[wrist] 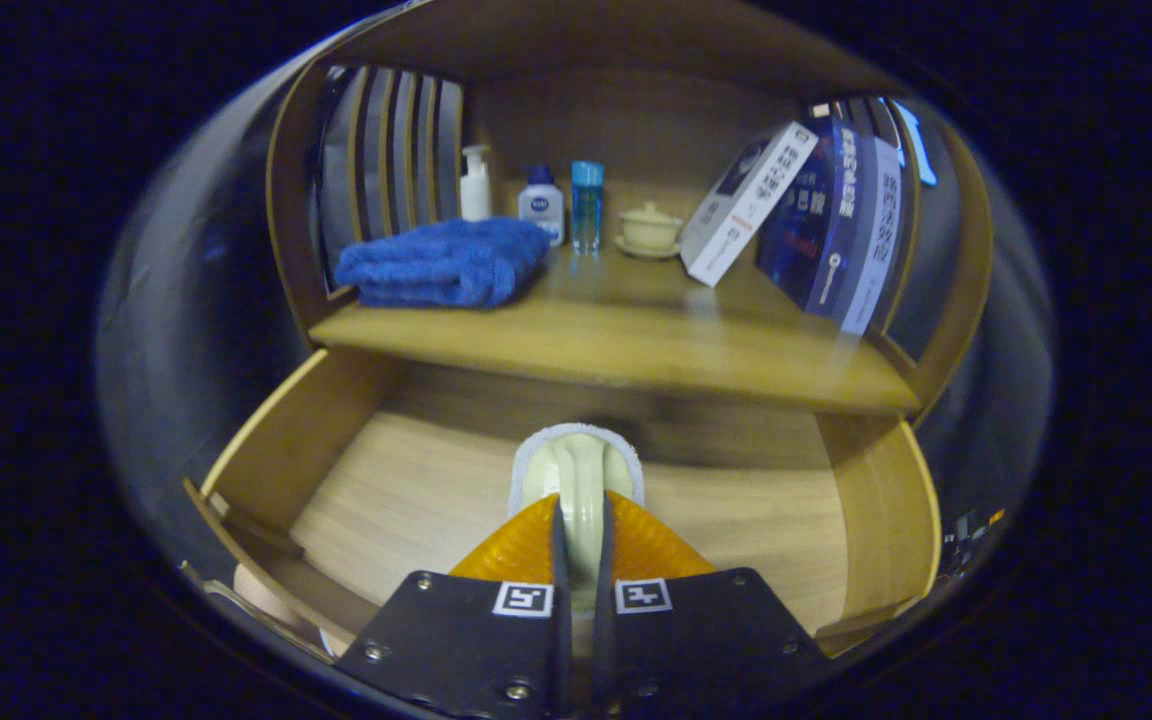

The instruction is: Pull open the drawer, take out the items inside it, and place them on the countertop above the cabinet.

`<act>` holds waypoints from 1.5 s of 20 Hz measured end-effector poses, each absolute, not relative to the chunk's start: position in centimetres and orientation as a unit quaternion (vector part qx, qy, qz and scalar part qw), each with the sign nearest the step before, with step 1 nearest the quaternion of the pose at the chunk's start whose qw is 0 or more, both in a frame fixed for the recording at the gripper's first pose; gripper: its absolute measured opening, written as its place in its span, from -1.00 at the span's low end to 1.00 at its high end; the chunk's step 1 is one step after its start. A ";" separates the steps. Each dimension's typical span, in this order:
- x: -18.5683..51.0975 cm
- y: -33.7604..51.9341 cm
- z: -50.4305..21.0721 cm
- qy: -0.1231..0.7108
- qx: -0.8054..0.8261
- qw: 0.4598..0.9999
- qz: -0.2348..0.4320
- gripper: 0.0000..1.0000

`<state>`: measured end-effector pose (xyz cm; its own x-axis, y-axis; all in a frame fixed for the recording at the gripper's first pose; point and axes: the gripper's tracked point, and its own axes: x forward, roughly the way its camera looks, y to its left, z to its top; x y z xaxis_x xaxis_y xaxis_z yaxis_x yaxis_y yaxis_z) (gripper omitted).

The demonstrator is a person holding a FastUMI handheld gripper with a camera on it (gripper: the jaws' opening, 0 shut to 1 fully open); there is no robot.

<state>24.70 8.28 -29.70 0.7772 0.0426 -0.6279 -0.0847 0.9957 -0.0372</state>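
My fingers (578, 530) are pinched tight on the pale brush (577, 470), low in the centre of the frame over the open drawer (406, 480), so I should lift it straight up, clear the table (636, 340) lip above, then set it beside the blue towel (446, 262).
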 end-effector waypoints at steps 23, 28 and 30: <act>36.4 8.2 -23.6 0.159 -0.029 0.986 -0.039 -0.83; 36.1 7.5 -23.3 0.136 -0.007 0.989 -0.057 -0.83; 35.7 7.8 -23.2 0.119 -0.021 0.991 -0.059 -0.81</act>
<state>35.67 7.78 -23.17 0.9648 -0.1210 -0.2334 0.1110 0.9923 -0.0555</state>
